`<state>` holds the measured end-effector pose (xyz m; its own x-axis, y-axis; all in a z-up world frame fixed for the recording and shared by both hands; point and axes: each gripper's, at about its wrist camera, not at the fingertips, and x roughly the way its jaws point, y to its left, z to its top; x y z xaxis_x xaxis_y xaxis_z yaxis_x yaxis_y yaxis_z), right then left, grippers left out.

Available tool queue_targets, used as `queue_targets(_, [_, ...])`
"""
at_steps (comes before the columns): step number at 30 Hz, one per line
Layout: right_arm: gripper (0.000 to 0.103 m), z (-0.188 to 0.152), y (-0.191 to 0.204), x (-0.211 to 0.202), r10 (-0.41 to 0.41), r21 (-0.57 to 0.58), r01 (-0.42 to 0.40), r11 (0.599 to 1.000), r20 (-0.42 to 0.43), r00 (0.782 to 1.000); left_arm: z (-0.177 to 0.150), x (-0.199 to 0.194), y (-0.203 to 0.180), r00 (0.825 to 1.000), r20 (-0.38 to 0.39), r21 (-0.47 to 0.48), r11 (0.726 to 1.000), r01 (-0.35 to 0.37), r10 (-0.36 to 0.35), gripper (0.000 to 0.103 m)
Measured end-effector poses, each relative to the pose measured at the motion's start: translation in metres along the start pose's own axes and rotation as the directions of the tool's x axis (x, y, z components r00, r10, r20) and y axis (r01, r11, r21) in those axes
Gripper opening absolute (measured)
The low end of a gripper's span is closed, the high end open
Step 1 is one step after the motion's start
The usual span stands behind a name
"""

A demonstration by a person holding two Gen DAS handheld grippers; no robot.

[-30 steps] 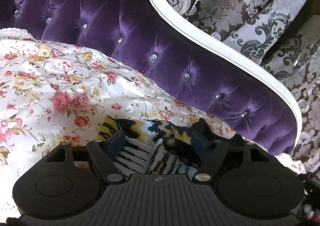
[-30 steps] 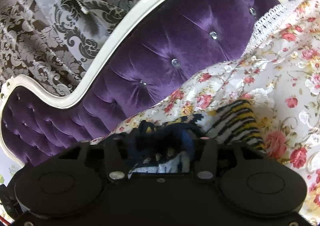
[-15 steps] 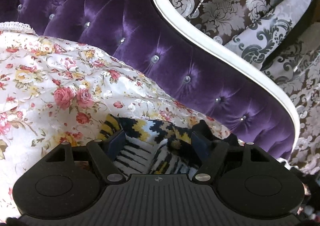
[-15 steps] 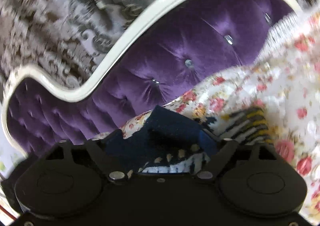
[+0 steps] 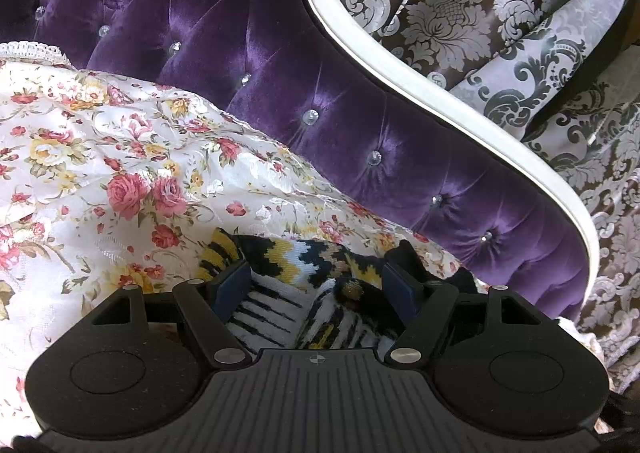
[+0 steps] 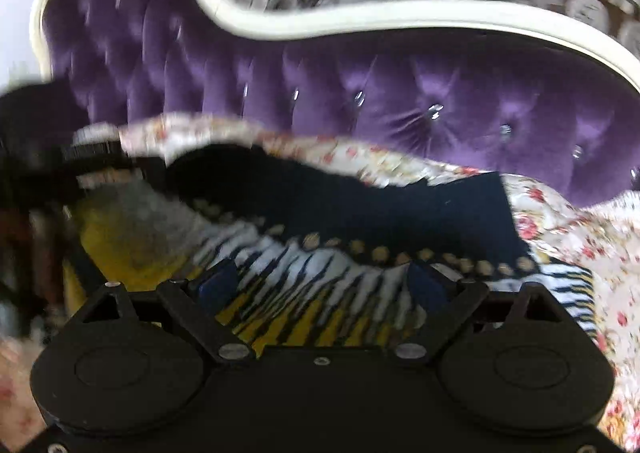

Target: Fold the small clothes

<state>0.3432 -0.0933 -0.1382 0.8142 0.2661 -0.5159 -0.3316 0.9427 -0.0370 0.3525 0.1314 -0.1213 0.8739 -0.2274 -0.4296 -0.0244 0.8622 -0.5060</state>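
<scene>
While the left wrist view was sharp and the right one smeared with blur, both looked over a patterned knit garment lying on a floral bedspread. Nearest in the left view, the left gripper had its blue-padded fingers spread, with rumpled black, white and yellow folds of the knit between them; whether the pads pressed on the cloth could not be told. Only this view showed the knit's zigzag band clearly, and the bedspread's lace edge at far left. Nearest in the right view, the right gripper had just been opening its jaws, which stood wide over the striped part of the garment, the cloth lying between and below the pads without being pinched. Only the right view showed the garment's broad dark navy panel and its row of tan dots beyond the fingers. Farther back in both stood a purple tufted headboard with a cream frame, then grey damask curtains. No writing was readable.
</scene>
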Motion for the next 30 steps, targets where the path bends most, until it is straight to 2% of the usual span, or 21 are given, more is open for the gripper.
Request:
queue_targets(3, [0.095,0.008,-0.008,0.020,-0.021,0.058,0.022,0.998,-0.028,0.999,0.007,0.001,-0.001,0.999,-0.034,0.004,1.000,0.024,-0.024,0.078])
queue_targets(6, [0.095,0.017,-0.018,0.031,-0.027,0.141,0.035,0.989,-0.053,0.998,0.020,-0.001,-0.004,0.995,-0.095,0.008,0.999,0.038,-0.037,0.078])
queue_targets(9, [0.095,0.021,-0.021,0.037,-0.045,0.169,0.057,0.984,-0.075,0.996,0.031,-0.015,-0.010,0.995,-0.085,0.040,0.998,0.054,-0.051,0.078])
queue_targets(12, [0.095,0.022,-0.022,0.039,-0.049,0.187,0.064,0.980,-0.084,0.995,0.038,-0.028,-0.026,0.995,-0.090,0.155,0.986,0.066,-0.053,0.078])
queue_targets(17, [0.096,0.023,-0.022,0.044,-0.053,0.186,0.068,0.980,-0.084,0.995,0.027,-0.026,-0.059,0.988,-0.148,0.340,0.937,0.084,-0.035,0.078])
queue_targets(20, [0.096,0.025,-0.022,0.043,-0.050,0.186,0.065,0.980,-0.085,0.995,0.011,-0.009,-0.072,0.985,-0.170,0.421,0.905,0.063,0.011,0.078])
queue_targets(23, [0.096,0.023,-0.024,0.042,-0.042,0.187,0.056,0.981,-0.078,0.996,0.004,0.015,-0.076,0.980,-0.185,0.464,0.886,0.020,0.075,0.078])
queue_targets(25, [0.096,0.021,-0.024,0.041,-0.038,0.183,0.050,0.982,-0.069,0.997,0.006,0.028,-0.072,0.975,-0.172,0.467,0.883,-0.048,0.144,0.078])
queue_targets(28, [0.096,0.018,-0.027,0.039,-0.021,0.191,0.030,0.981,-0.046,0.999,0.011,0.050,-0.056,0.955,-0.190,0.435,0.891,-0.126,0.228,0.079])
queue_targets(30, [0.096,0.017,-0.033,0.034,0.008,0.218,-0.004,0.976,-0.018,1.000,0.012,0.052,-0.049,0.960,-0.182,0.427,0.896,-0.119,0.215,0.080])
